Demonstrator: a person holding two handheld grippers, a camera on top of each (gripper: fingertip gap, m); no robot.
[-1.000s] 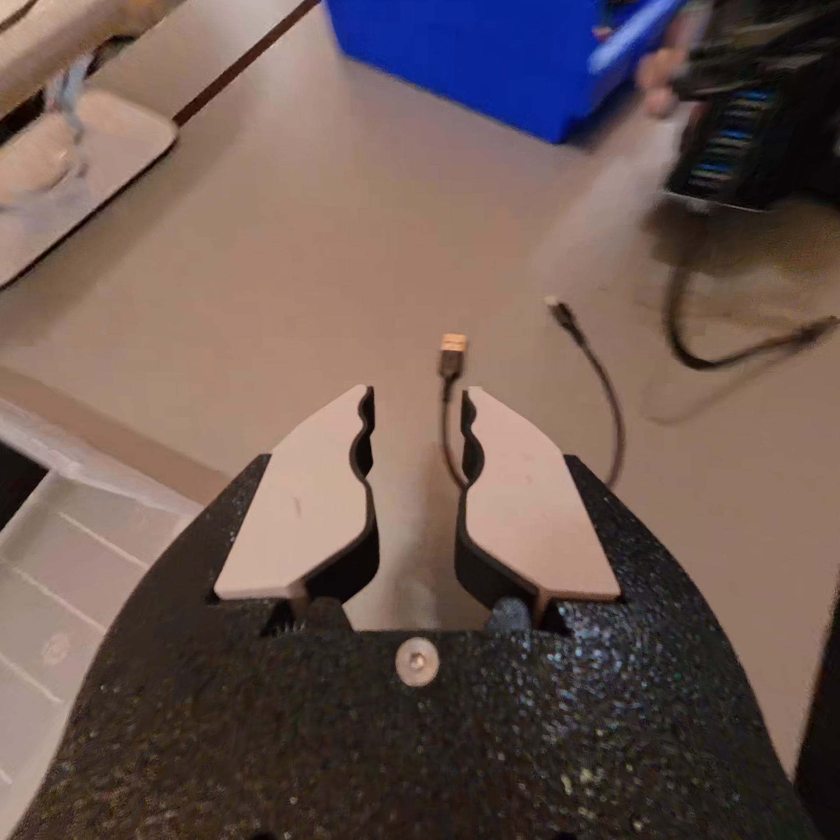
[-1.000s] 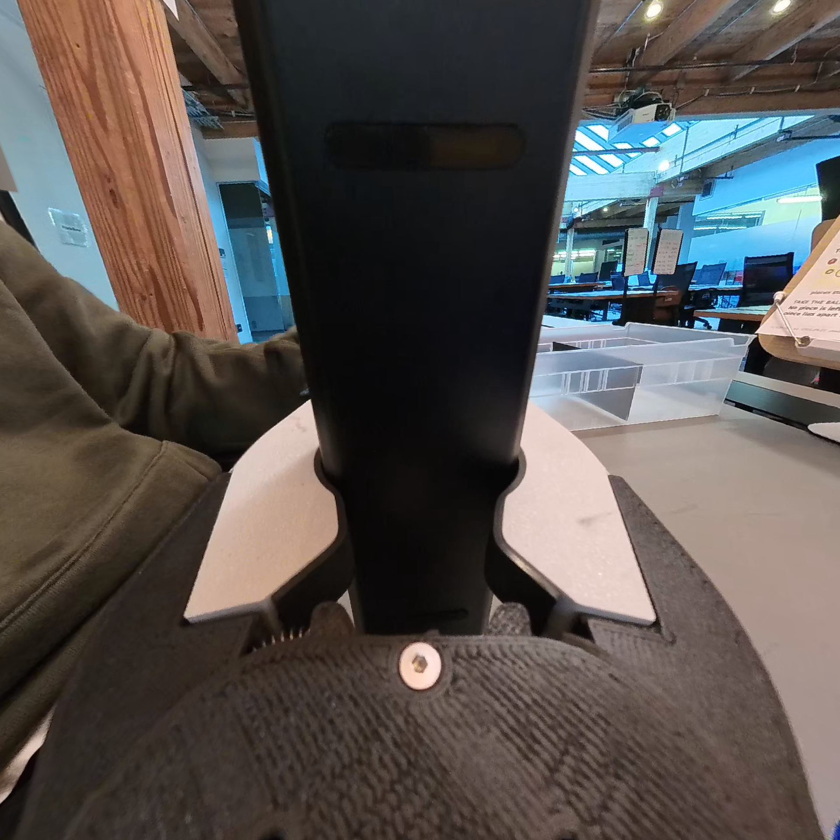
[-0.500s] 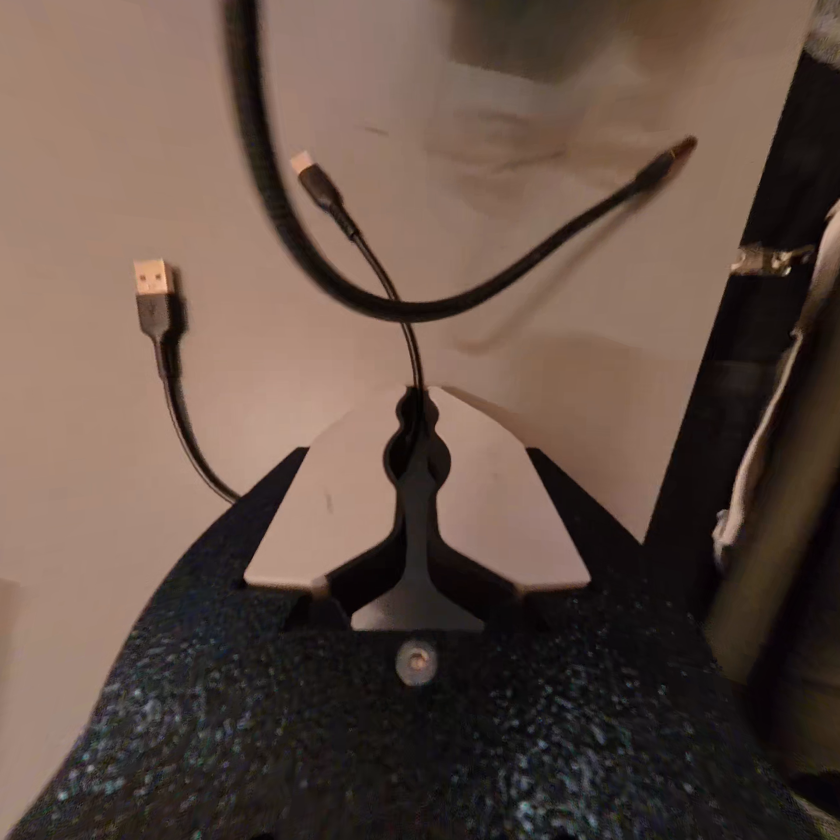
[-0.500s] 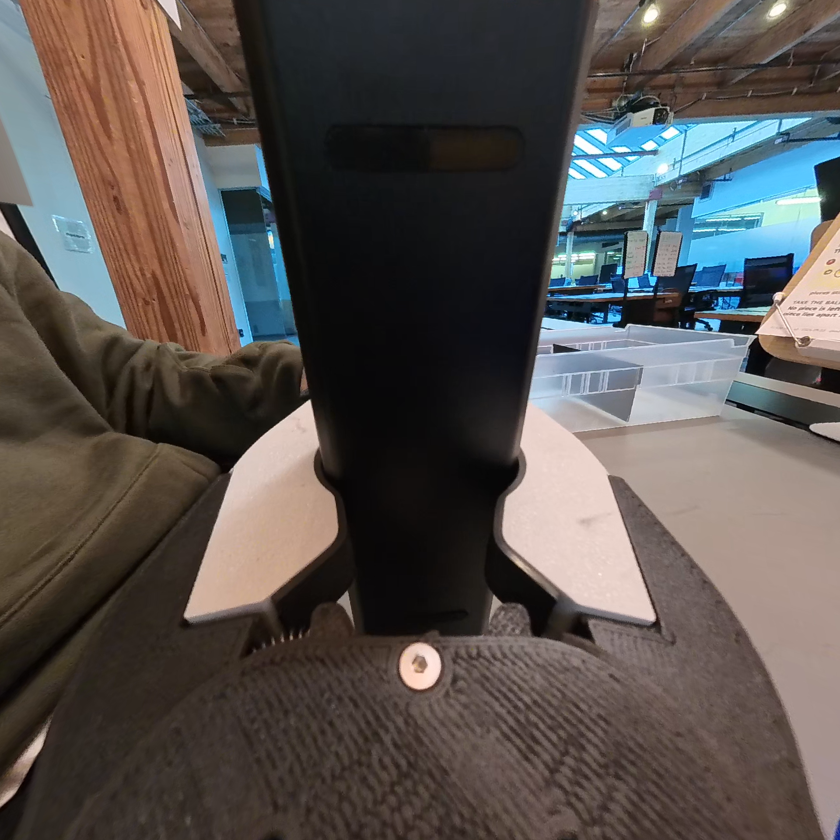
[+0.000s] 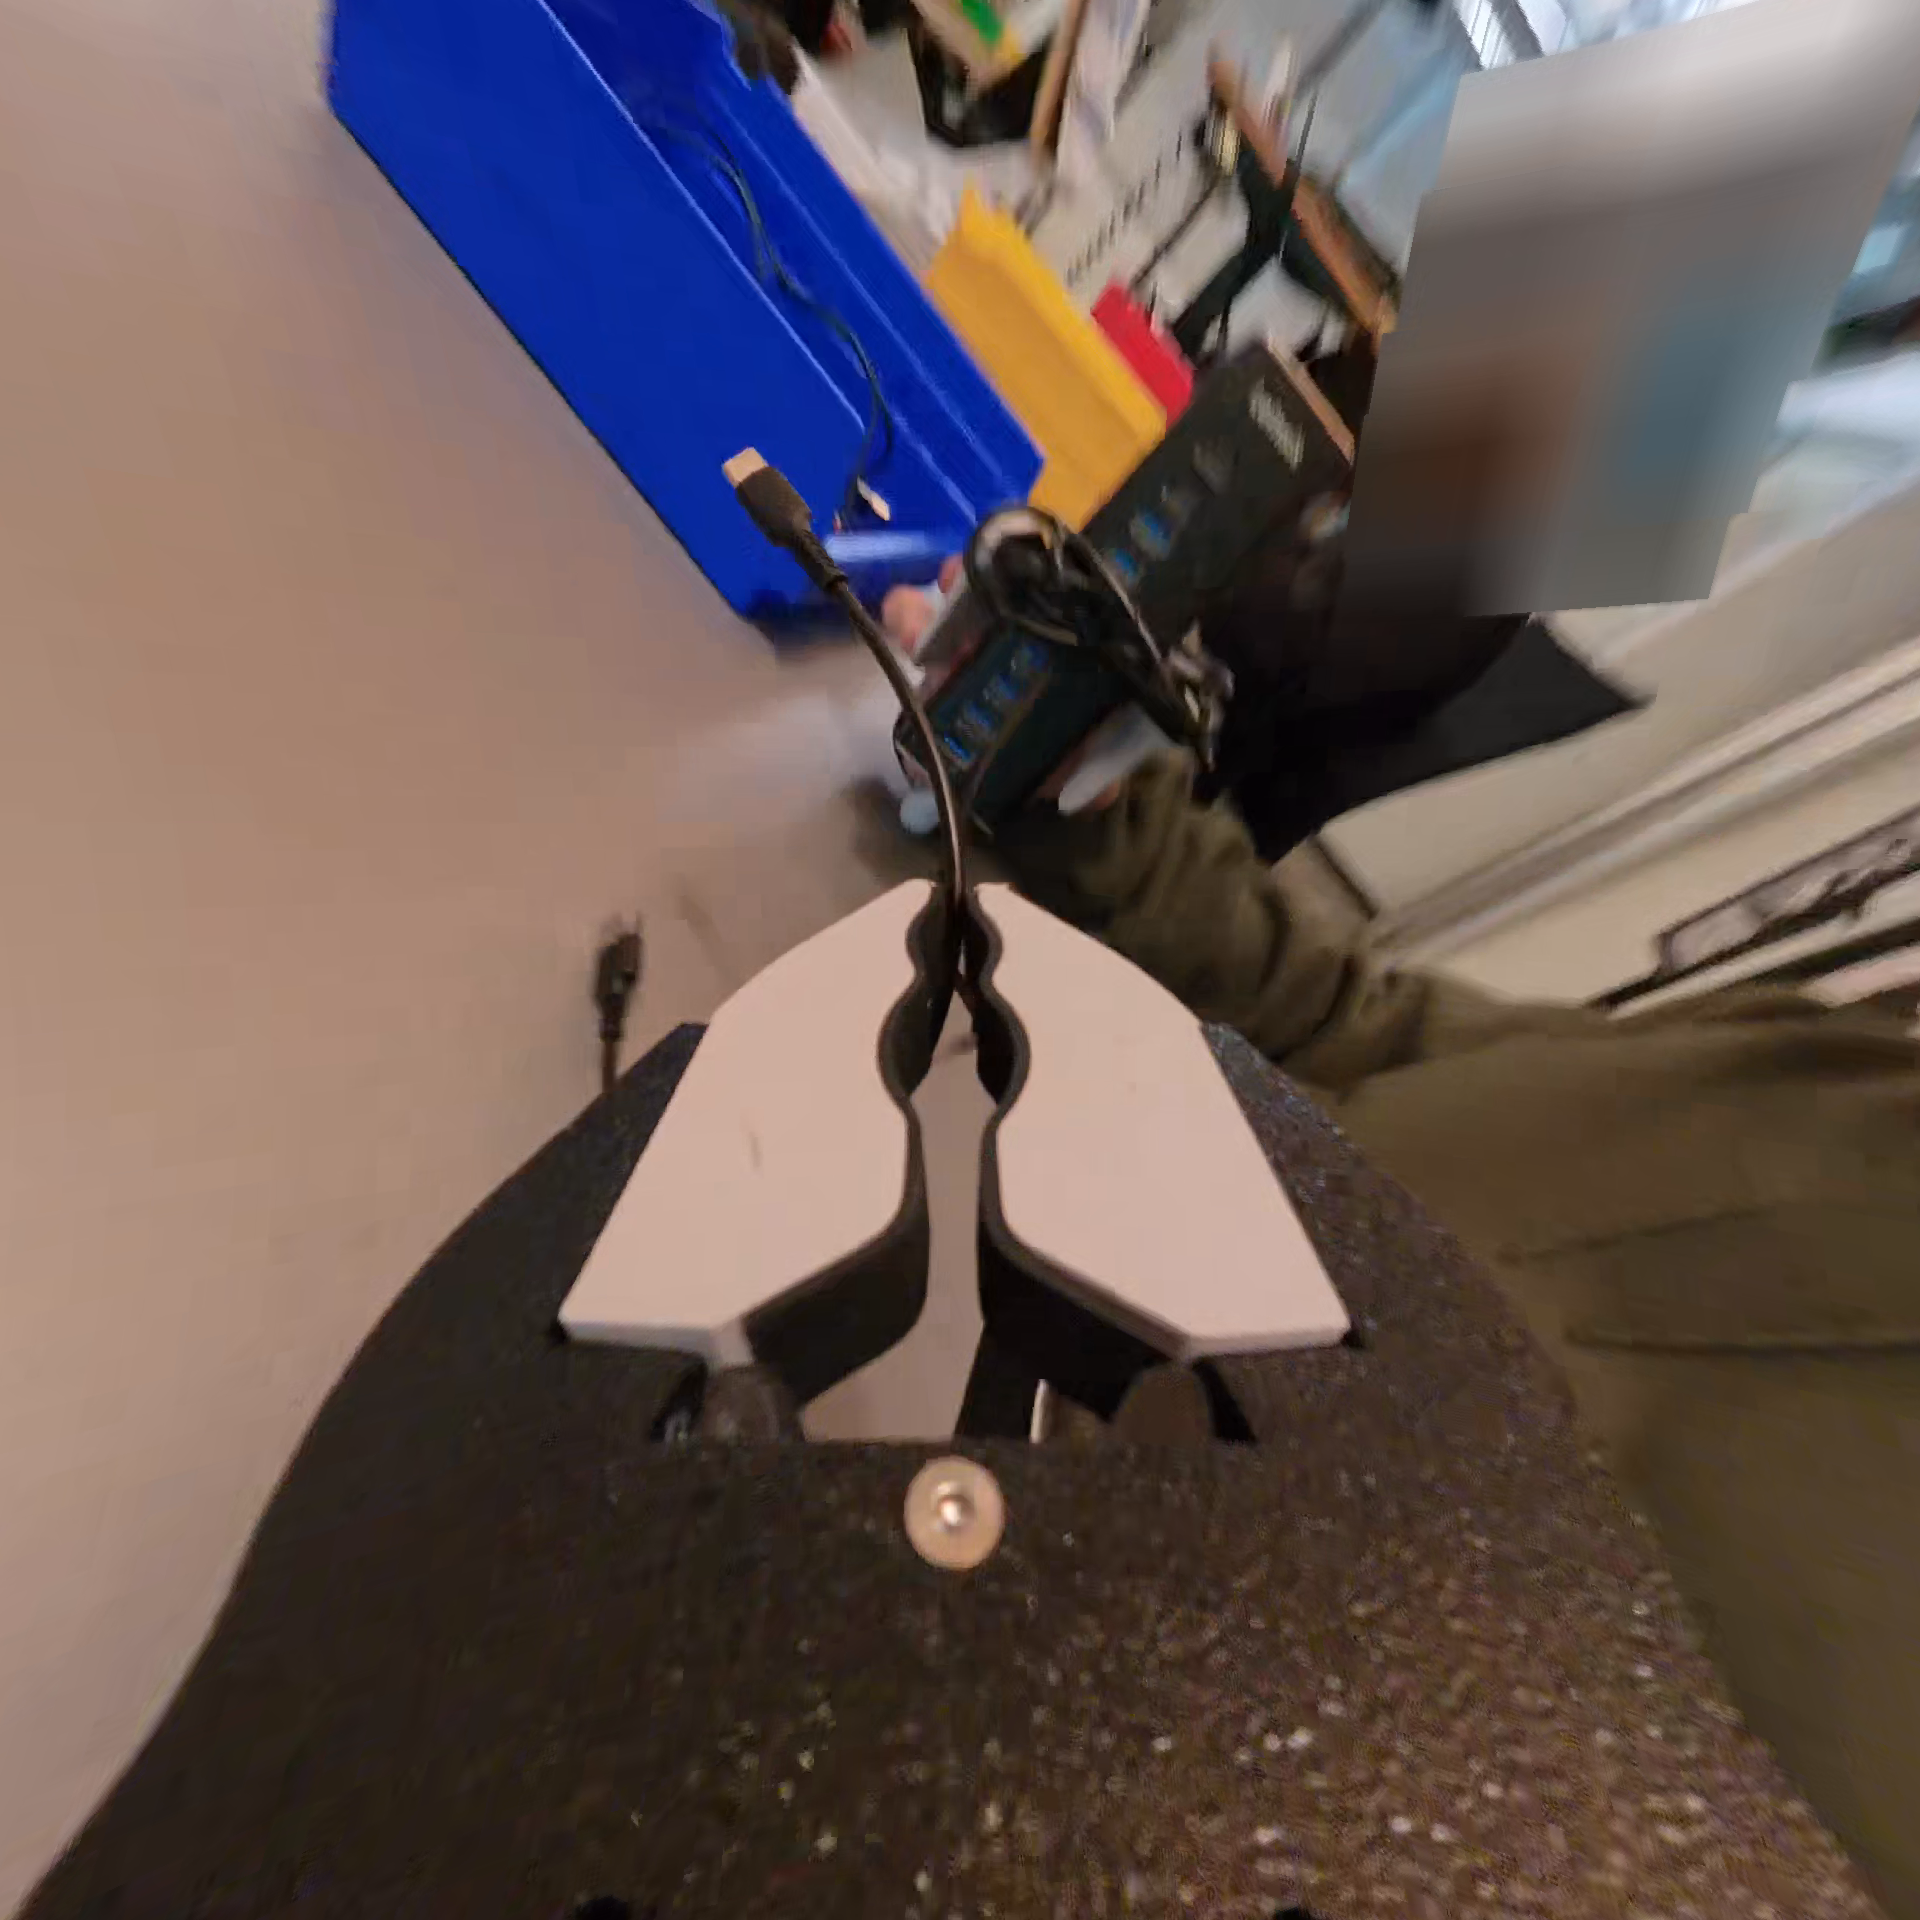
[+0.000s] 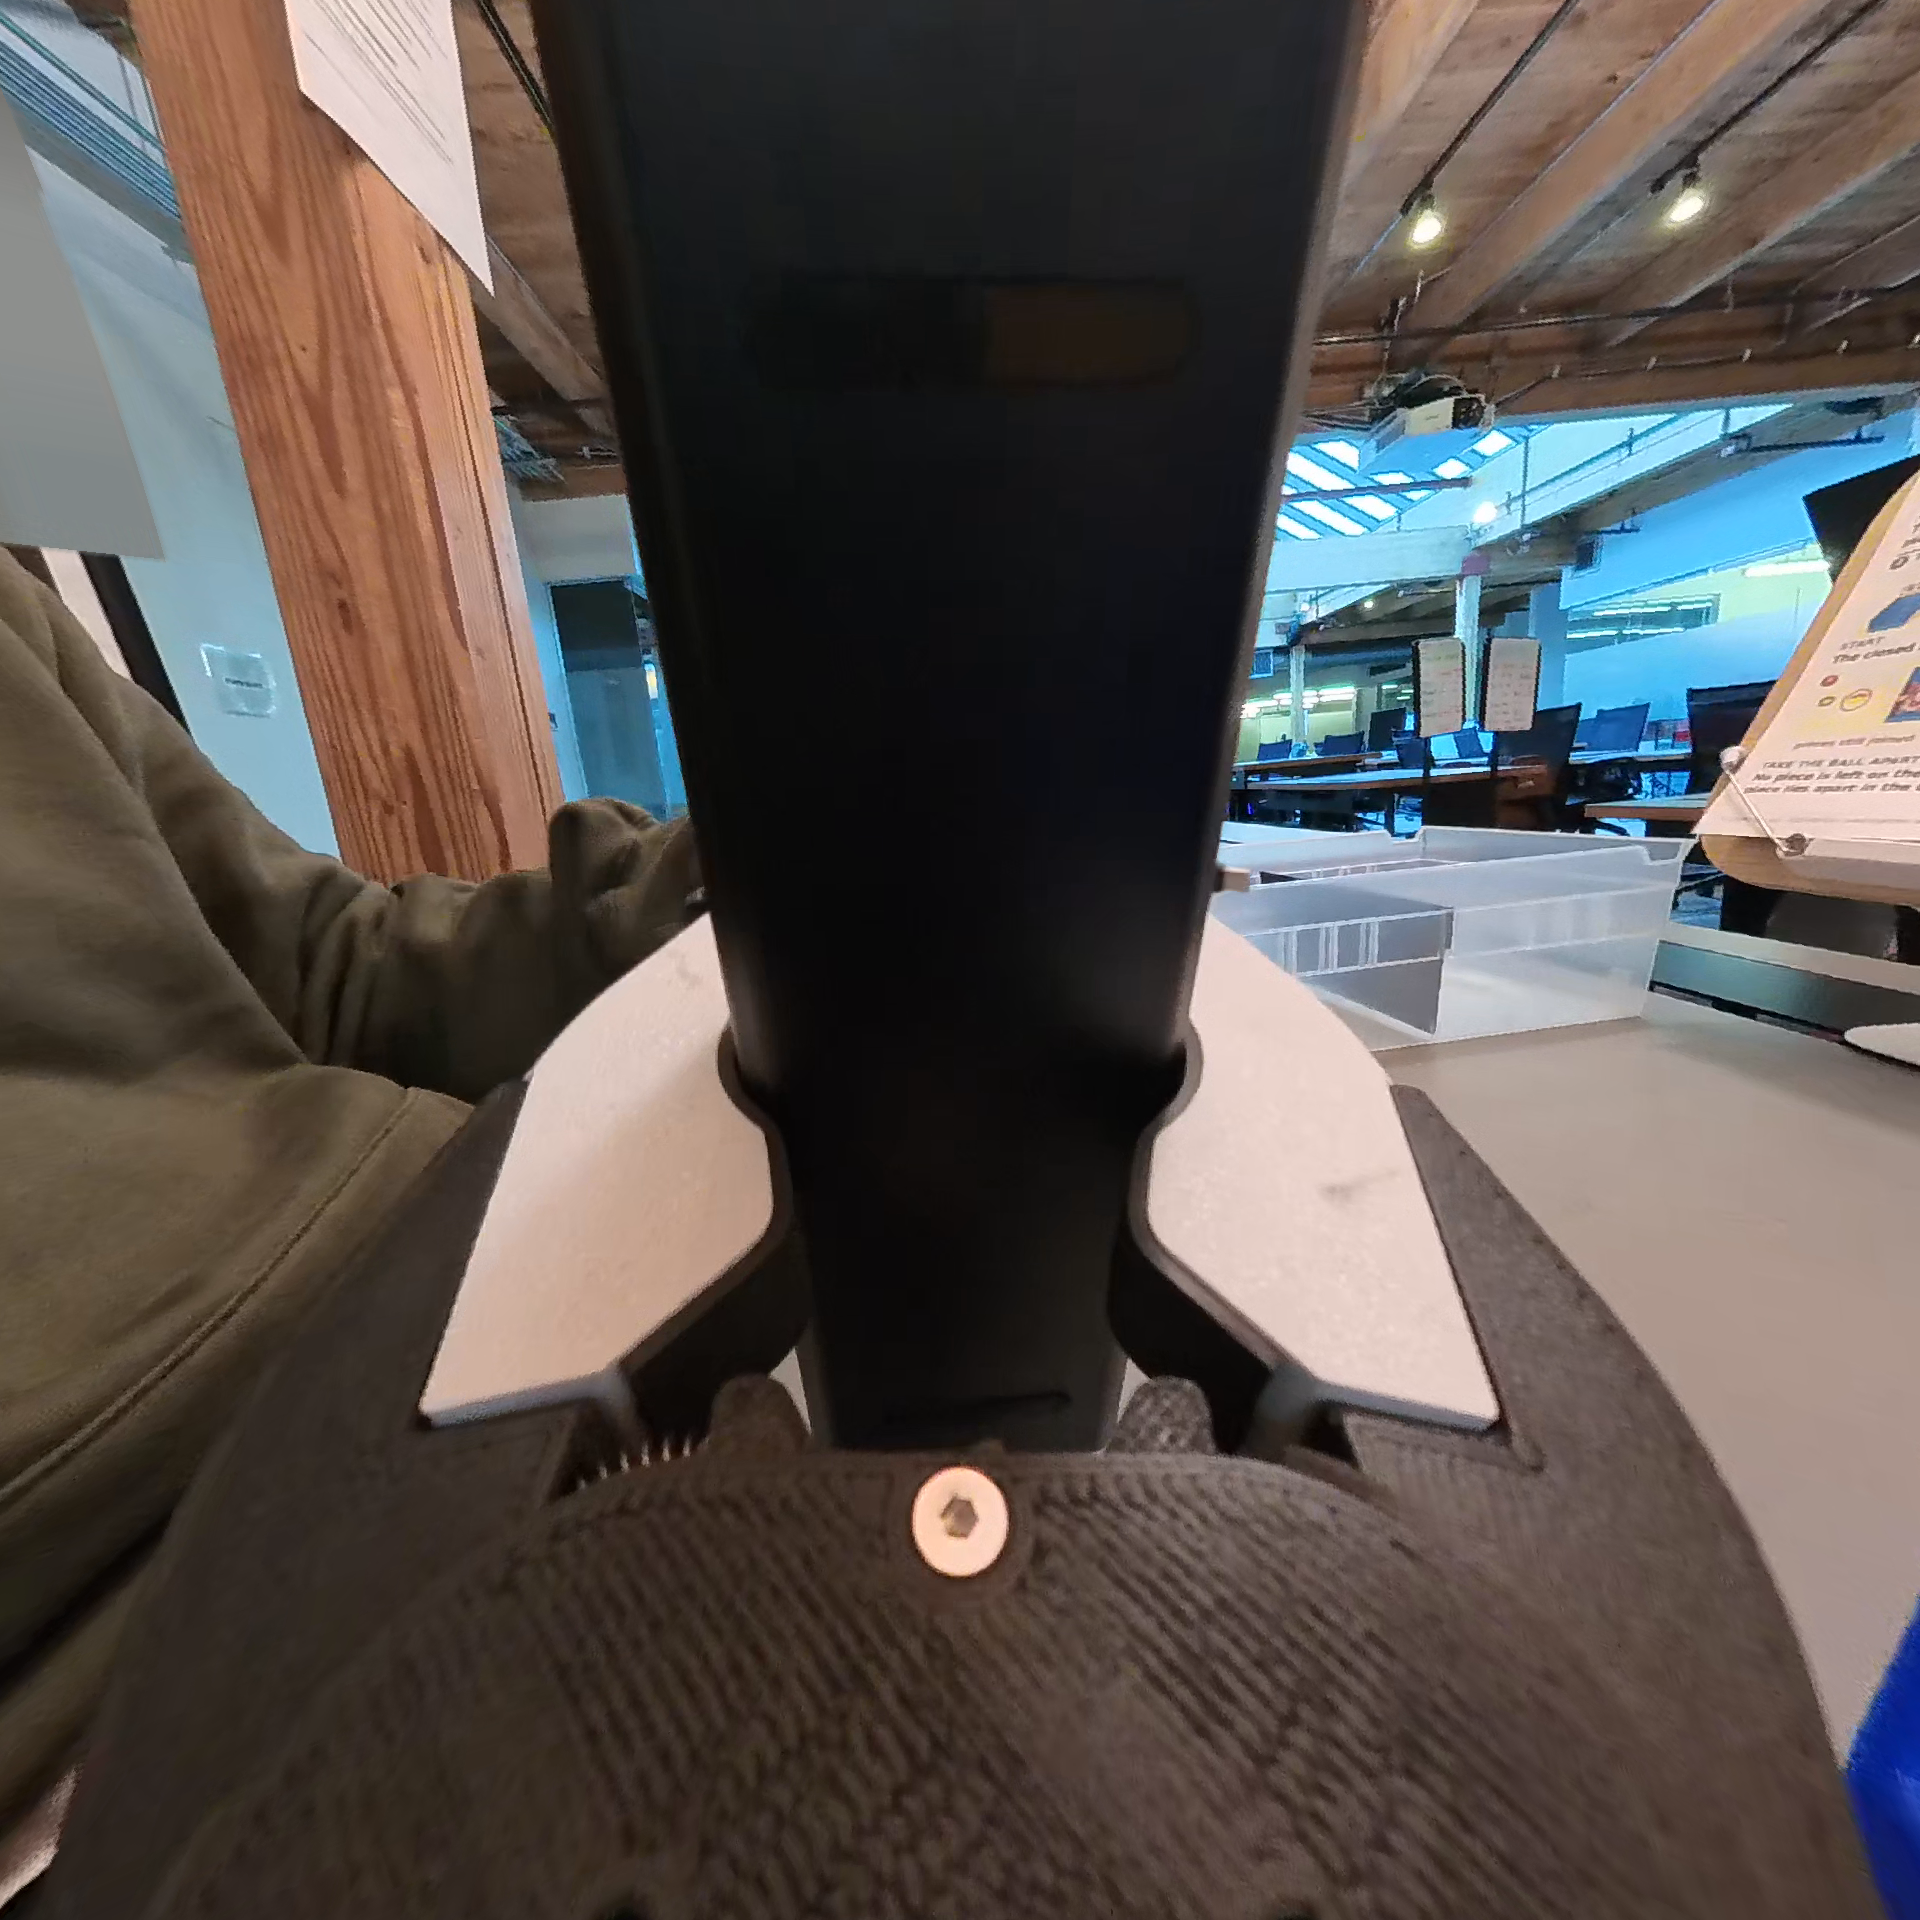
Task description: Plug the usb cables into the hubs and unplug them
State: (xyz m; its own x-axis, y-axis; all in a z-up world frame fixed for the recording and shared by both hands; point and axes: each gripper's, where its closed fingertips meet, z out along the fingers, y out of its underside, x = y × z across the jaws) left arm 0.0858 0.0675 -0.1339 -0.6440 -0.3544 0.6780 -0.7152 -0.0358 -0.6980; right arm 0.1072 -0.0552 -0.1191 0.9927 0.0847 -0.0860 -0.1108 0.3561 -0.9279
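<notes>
The upper end of the black hub (image 6: 961, 623) is cut off by the top edge of the right wrist view, and the room behind is hidden by it. In the left wrist view, the hub's ports (image 5: 997, 696) are blurred. The cable (image 5: 914, 707) is hidden below the fingertips (image 5: 914, 914).

Left wrist view looks down at the table (image 5: 260, 727); right looks level, close; both share an olive sleeve (image 5: 1195, 894).

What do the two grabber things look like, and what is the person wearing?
Each has a speckled black body with one silver screw, and two flat pale grey fingers with wavy black inner edges. The left gripper and right gripper match. The person wears an olive green sleeve.
</notes>
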